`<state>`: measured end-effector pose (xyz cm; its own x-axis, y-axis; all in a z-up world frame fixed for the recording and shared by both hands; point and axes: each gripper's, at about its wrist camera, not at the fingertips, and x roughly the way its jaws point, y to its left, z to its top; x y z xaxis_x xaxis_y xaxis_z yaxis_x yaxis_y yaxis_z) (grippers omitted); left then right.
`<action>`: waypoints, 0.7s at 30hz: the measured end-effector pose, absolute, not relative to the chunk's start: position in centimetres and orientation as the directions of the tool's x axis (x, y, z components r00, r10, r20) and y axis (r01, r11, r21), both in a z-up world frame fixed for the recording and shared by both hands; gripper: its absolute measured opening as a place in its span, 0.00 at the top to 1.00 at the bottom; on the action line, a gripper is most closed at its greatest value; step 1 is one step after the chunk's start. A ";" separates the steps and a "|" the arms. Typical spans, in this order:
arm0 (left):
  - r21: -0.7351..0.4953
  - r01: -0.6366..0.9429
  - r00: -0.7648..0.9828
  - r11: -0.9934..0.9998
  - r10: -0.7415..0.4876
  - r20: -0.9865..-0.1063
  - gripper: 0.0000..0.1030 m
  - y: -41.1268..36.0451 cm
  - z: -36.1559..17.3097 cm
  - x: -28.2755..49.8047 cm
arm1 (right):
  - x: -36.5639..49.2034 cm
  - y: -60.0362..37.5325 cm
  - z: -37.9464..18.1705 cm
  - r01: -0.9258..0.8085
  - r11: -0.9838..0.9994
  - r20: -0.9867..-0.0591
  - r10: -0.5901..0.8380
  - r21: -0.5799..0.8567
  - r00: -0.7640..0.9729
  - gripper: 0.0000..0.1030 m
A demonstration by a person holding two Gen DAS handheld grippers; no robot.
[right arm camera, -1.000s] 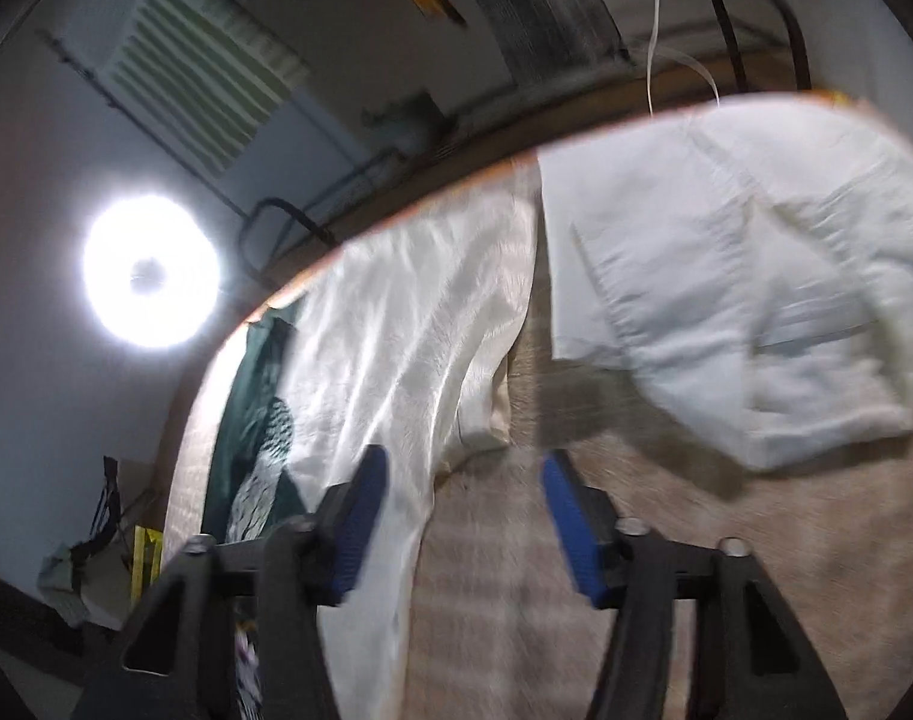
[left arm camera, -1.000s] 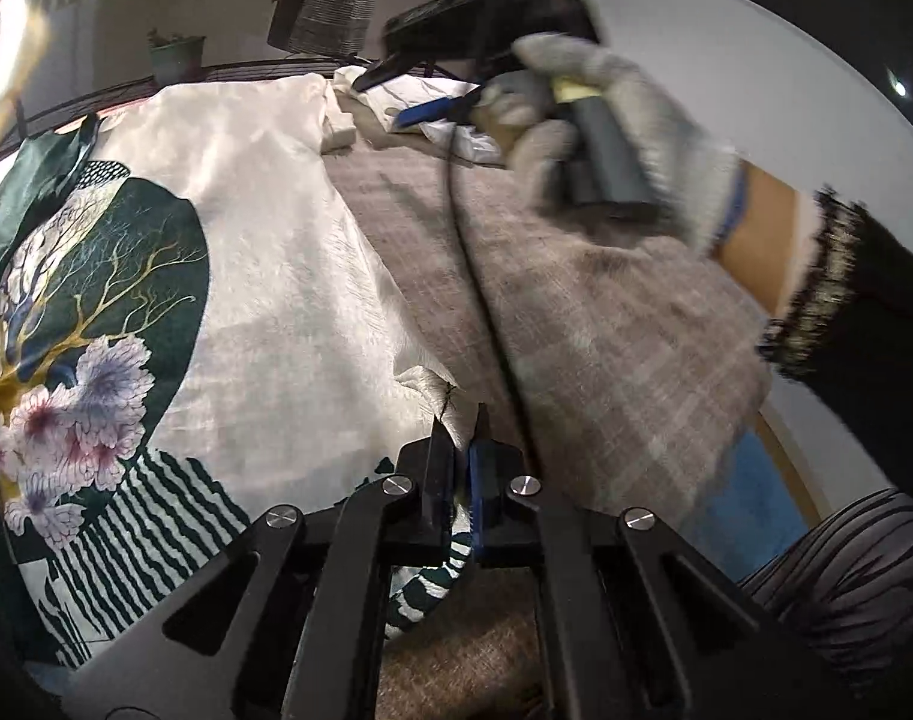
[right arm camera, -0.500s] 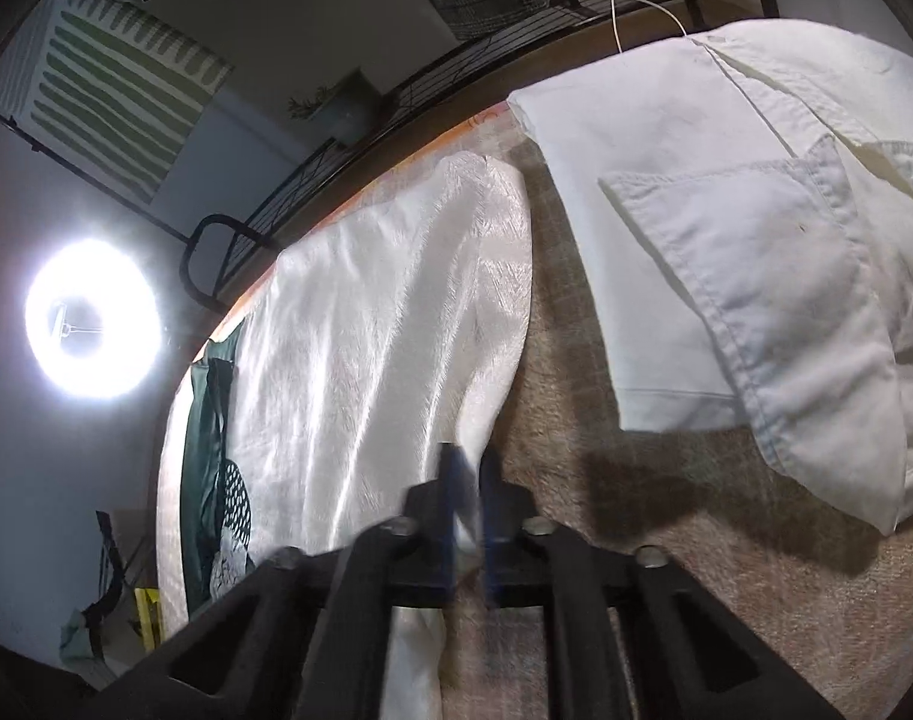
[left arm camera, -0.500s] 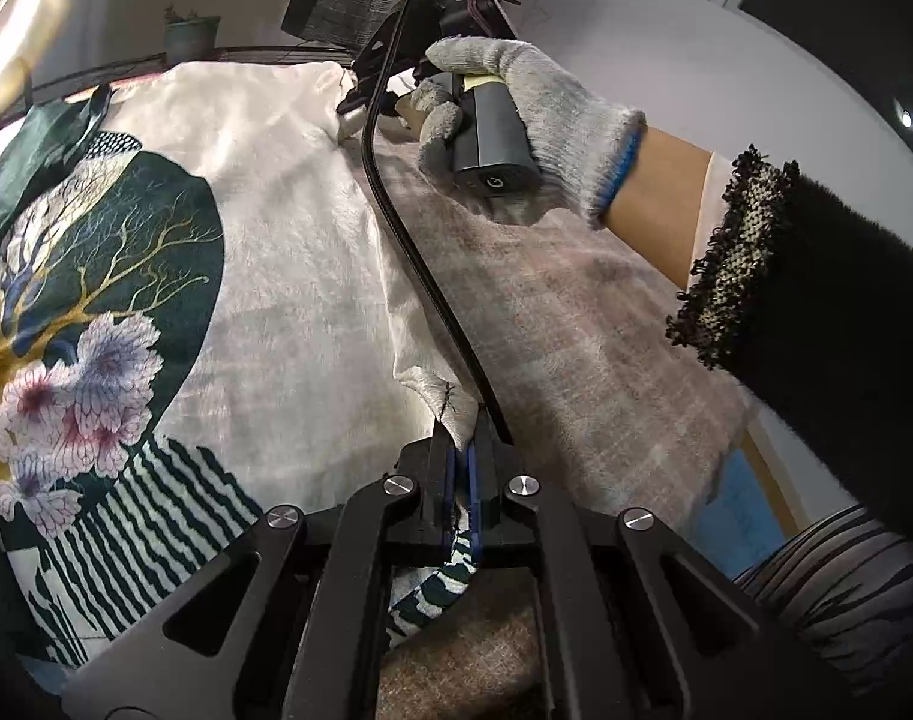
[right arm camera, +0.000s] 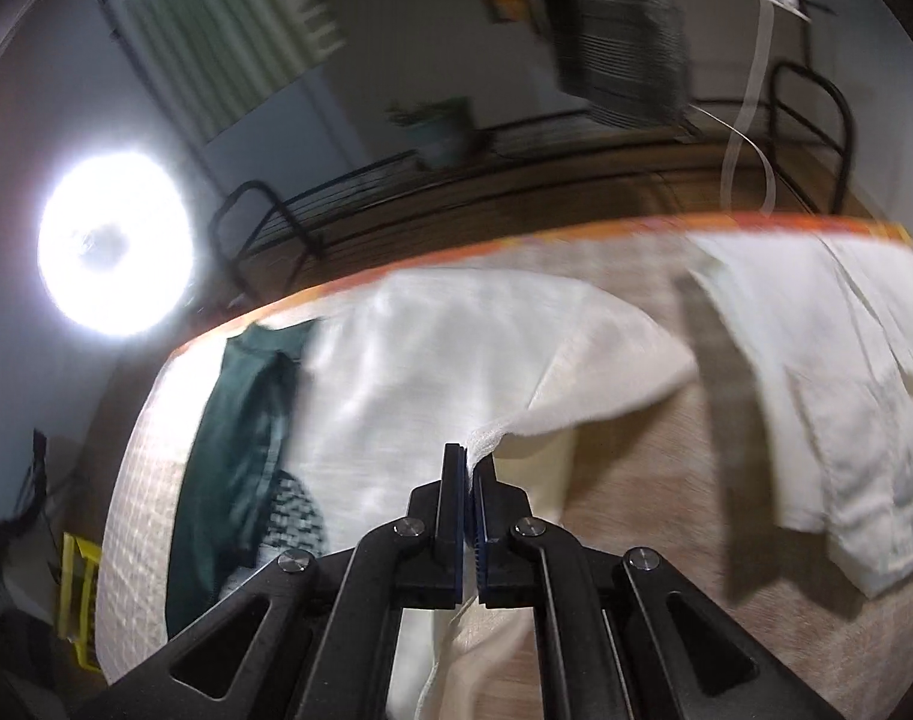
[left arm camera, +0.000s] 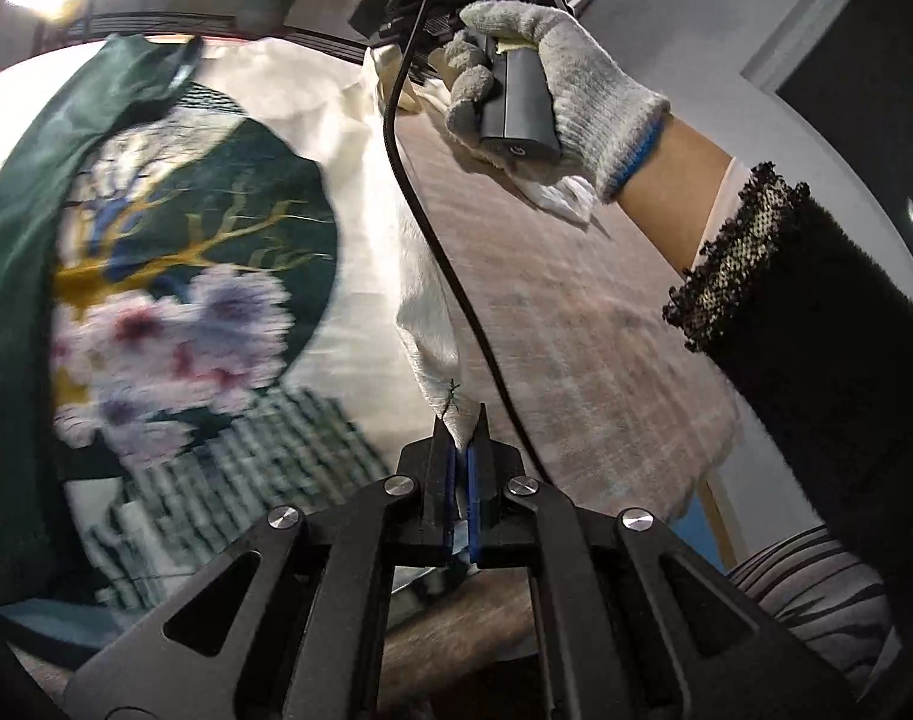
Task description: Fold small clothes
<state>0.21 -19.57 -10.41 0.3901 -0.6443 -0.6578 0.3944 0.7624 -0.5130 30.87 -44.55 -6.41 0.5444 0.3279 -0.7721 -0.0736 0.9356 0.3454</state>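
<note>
A cream garment [left arm camera: 360,276] with a dark green tree-and-flower print lies spread on the plaid-covered table [left arm camera: 576,312]. My left gripper [left arm camera: 461,420] is shut on its near right edge, lifted off the table. My right gripper [right arm camera: 469,456] is shut on the far right corner of the same garment [right arm camera: 456,348], also raised. In the left wrist view the gloved hand [left arm camera: 564,84] holds the right gripper above the far end of the garment.
A white folded garment [right arm camera: 846,396] lies on the table to the right. A black cable [left arm camera: 450,276] hangs from the right gripper across the table. A dark metal rack [right arm camera: 516,144] stands behind the table. A bright round lamp [right arm camera: 114,252] glares at left.
The right gripper closed on the garment's far corner and lifted it. The left gripper, shut throughout, raised its edge and both pull the right side up and leftward.
</note>
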 end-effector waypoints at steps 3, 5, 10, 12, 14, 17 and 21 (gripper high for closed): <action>-0.533 0.346 0.405 0.772 -0.636 -0.657 1.00 -17.4 -10.6 0.3 | 31.5 -40.7 -6.3 -0.134 0.942 -0.782 0.330 0.307 0.529 1.00; -0.553 0.304 0.411 0.776 -0.630 -0.659 1.00 -16.2 -10.9 0.5 | 31.8 -38.2 -6.7 -0.176 0.943 -0.792 0.333 0.282 0.513 1.00; -0.568 0.211 0.423 0.796 -0.598 -0.681 1.00 -13.0 -12.3 0.6 | 32.6 -32.1 -8.5 -0.275 0.932 -0.819 0.342 0.234 0.460 1.00; -0.569 0.180 0.421 0.802 -0.585 -0.693 1.00 -12.0 -13.0 0.7 | 32.8 -30.3 -9.3 -0.301 0.926 -0.828 0.346 0.227 0.442 1.00; -0.566 0.156 0.418 0.809 -0.574 -0.704 1.00 -11.4 -13.7 0.8 | 33.2 -29.0 -10.3 -0.310 0.927 -0.842 0.334 0.212 0.424 1.00; -0.580 0.128 0.407 0.805 -0.576 -0.709 1.00 -10.7 -14.5 1.2 | 33.6 -28.1 -11.7 -0.319 0.920 -0.859 0.346 0.230 0.378 0.93; -0.570 0.140 0.421 0.810 -0.570 -0.706 1.00 -10.1 -14.6 1.4 | 33.3 -29.9 -10.5 -0.347 0.871 -0.820 0.463 0.349 0.336 0.63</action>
<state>1.35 -10.15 -14.65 0.4212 -0.5699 -0.7056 0.1402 0.8095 -0.5701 33.28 -29.90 -10.54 0.3359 0.4626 -0.8205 -0.3466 0.8707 0.3490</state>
